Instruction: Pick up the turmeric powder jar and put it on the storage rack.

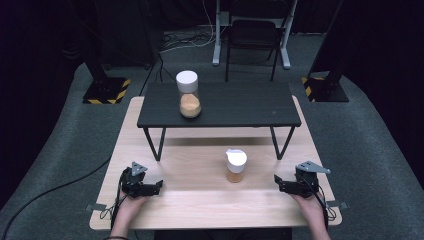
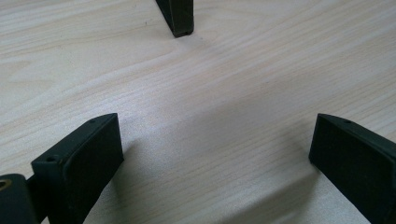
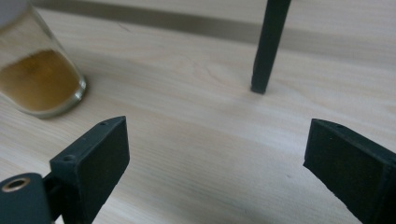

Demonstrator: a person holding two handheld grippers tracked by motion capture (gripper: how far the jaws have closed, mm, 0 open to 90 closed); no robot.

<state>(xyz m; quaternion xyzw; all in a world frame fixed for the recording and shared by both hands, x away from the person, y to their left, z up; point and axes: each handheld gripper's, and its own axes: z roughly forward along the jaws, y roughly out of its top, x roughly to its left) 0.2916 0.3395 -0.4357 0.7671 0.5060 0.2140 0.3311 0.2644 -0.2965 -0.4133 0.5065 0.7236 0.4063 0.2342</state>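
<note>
both claws are held wide open and empty: the left claw (image 1: 159,184) and the right claw (image 1: 276,180), with a small jar (image 1: 235,165) seen just left of the latter on the desk (image 1: 200,200).

left tool (image 1: 159,184) open, right tool (image 1: 276,180) open

A small glass jar (image 1: 235,166) with a white lid stands upright on the light wooden worktop (image 1: 190,200), in front of the low black shelf (image 1: 235,107) and just short of its right legs. Amber-brown powder fills roughly its lower half; the lid is closed.
</note>
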